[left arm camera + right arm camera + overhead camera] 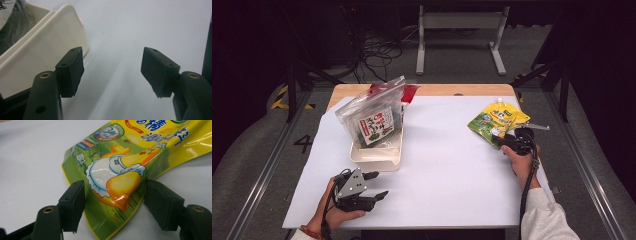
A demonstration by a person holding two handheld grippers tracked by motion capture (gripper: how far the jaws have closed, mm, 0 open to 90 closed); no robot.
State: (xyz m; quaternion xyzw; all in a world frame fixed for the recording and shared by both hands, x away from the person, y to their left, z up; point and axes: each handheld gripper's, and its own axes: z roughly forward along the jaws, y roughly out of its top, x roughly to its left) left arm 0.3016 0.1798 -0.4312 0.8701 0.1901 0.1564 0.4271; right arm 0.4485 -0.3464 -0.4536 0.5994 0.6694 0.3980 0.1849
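Yellow pouch [117, 177] between right tongs [113, 205], seemingly touching

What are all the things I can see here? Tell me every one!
yellow-green pouch: one, cartoon duck print, right side of the table, its near end between the right claw's jaws
clear bag: one, dark contents, white label, standing in the tray
tray: one, cream, left of centre
red thing: one, behind the bag, too hidden to name
table: one, white top, wooden far edge
left claw: black, open, near the tray
right claw: black, at the pouch
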